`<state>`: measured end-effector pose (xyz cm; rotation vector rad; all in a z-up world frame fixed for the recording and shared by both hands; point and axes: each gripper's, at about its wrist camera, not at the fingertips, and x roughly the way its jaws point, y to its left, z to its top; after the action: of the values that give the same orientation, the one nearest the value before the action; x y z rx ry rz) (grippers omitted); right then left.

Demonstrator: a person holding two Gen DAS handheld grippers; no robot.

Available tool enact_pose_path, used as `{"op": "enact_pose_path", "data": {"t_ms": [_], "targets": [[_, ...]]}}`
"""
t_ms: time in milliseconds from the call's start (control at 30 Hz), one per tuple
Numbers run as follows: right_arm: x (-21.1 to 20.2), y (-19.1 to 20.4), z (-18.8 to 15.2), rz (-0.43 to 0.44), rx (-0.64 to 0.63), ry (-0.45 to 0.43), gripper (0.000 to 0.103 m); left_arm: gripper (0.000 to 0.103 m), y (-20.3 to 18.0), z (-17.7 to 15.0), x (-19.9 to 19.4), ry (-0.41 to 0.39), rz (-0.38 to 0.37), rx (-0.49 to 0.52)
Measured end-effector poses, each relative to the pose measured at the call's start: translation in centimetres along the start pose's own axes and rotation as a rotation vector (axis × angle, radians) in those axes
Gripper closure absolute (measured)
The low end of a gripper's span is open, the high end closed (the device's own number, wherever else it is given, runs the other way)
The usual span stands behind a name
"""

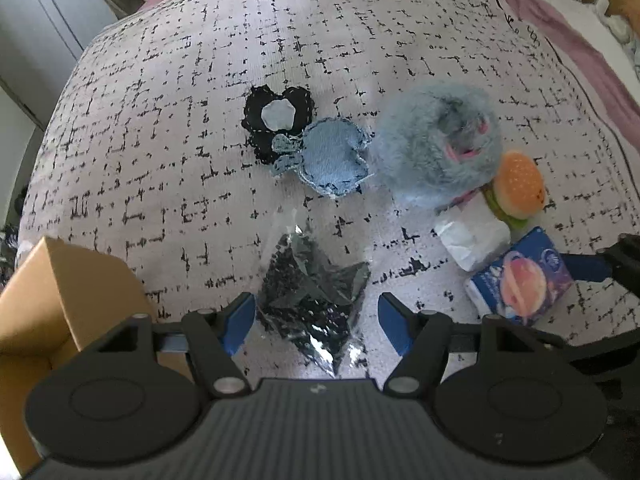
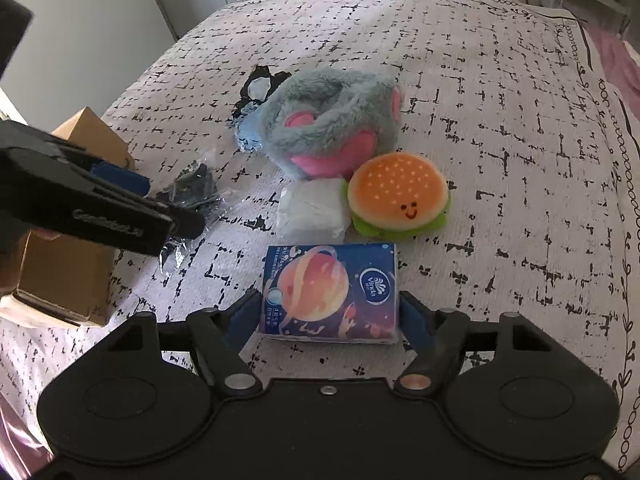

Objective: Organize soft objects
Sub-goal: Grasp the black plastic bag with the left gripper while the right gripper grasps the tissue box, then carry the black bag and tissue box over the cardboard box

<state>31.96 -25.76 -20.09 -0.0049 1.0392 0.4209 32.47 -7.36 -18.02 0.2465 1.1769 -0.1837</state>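
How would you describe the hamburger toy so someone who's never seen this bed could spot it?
On the white bedspread with black dashed grid lines, find the big fluffy grey plush with pink patches. Touching its near right side sits the small round plush hamburger: the only orange thing, with a seeded bun, green lettuce rim and tiny smiling face.

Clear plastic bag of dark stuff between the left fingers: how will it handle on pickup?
The plastic bag looks crinkled and glossy, so probably slippery and floppy, sagging below the left gripper. Its dark contents look loose; they may shift. Likely light.
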Motion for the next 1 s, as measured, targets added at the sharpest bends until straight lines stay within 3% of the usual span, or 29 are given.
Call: {"op": "enact_pose_path", "data": {"t_ms": [233, 300, 400, 567, 1000], "targets": [[-0.8, -1.1, -0.5, 0.0, 0.029, 0.003, 0.033, 0.035, 0.0, 0.2, 1.2, 0.035, -0.002, -0.003], [-1.1, -1.1, -0.6, 0.008, 0.032, -0.001, 0.033, 0.047, -0.1, 0.3, 1.1, 0.025, -0.008, -0.008], [-1.9, -1.0, -0.4, 0.017, 0.031, -0.02, 0.033, 0.056, 0.2, 0.2, 0.6, -0.012, -0.032, -0.03], [-3.1, -0.9, 0.1, 0.015, 0.028, -0.055, 0.033, 0.056, 0.5, -0.1, -1.8, -0.086, -0.048, -0.058], [-6.3, 1.4, 0.2, 0.0, -0.02, -0.114, 0.033, 0.056, 1.6, -3.1, -7.3, -0.179, -0.062, -0.115]]}}
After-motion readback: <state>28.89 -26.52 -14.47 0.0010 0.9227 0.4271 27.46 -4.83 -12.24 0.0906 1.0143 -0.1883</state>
